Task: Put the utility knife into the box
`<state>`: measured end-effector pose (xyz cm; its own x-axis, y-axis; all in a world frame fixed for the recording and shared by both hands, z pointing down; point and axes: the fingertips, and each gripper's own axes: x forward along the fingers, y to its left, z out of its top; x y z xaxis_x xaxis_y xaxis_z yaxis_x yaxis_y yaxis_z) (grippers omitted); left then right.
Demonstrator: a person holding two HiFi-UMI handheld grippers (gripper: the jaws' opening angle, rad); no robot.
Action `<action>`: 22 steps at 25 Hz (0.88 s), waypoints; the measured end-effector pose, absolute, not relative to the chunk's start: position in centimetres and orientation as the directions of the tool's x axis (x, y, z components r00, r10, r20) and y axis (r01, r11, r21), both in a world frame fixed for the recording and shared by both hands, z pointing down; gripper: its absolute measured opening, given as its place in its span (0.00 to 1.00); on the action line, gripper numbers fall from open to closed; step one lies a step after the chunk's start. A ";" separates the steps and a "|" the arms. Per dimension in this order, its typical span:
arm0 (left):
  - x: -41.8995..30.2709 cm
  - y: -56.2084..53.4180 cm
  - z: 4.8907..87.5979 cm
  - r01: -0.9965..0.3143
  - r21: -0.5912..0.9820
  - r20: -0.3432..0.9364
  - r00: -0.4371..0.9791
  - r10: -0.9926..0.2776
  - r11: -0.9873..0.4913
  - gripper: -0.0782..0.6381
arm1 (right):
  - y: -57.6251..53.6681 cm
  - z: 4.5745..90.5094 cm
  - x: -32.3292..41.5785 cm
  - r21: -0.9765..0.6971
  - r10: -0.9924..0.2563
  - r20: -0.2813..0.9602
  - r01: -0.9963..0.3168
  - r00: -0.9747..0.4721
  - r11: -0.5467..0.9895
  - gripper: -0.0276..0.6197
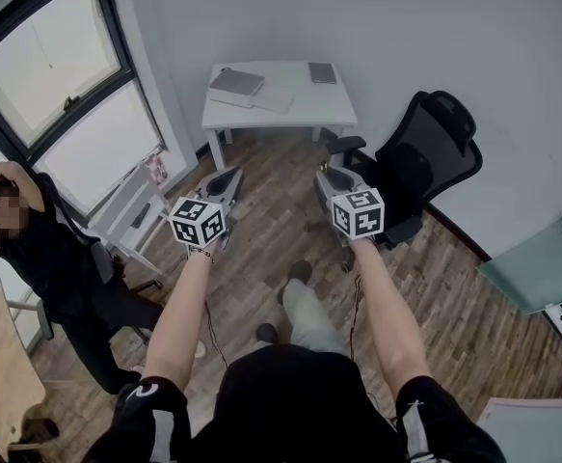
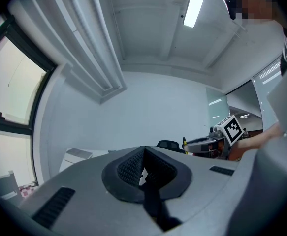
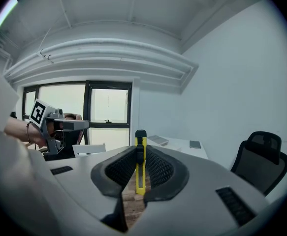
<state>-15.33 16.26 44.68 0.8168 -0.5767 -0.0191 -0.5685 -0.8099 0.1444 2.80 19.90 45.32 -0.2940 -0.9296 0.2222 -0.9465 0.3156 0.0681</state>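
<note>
My right gripper [image 3: 141,150] is shut on a yellow utility knife [image 3: 141,180], which stands upright between the pads with its black top poking above the jaw tips. In the head view the right gripper [image 1: 330,176] is held out over the wood floor, and the knife is hidden there. My left gripper [image 1: 228,176] is level with it on the left; its pads [image 2: 131,167] meet with nothing between them. A flat grey box-like item [image 1: 237,83] lies on the white table [image 1: 279,116] ahead; I cannot tell whether it is the box.
A black office chair [image 1: 425,162] stands just right of the right gripper. A white stool [image 1: 129,215] and a seated person [image 1: 44,258] are at the left by the window [image 1: 59,85]. A white sheet [image 1: 274,99] and small grey pad [image 1: 322,72] also lie on the table.
</note>
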 end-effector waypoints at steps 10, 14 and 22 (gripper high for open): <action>-13.7 9.9 46.6 -0.562 0.145 0.029 0.825 -0.564 -0.814 0.14 | 13.3 47.5 3.6 0.036 -0.924 0.225 -0.945 -0.310 0.326 0.15; -13.1 6.6 47.6 -0.562 0.144 0.054 0.826 -0.561 -0.815 0.14 | 10.0 48.6 3.8 0.022 -0.919 0.232 -0.942 -0.320 0.334 0.15; -11.3 -0.6 49.2 -0.560 0.158 0.083 0.828 -0.554 -0.813 0.14 | 2.3 50.4 5.3 -0.003 -0.910 0.251 -0.940 -0.332 0.342 0.15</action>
<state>-11.32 -0.64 49.21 0.8283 -0.5541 0.0830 -0.5599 -0.8134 0.1579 5.32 2.29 50.45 -0.3316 -0.9095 0.2507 -0.9398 0.3418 -0.0030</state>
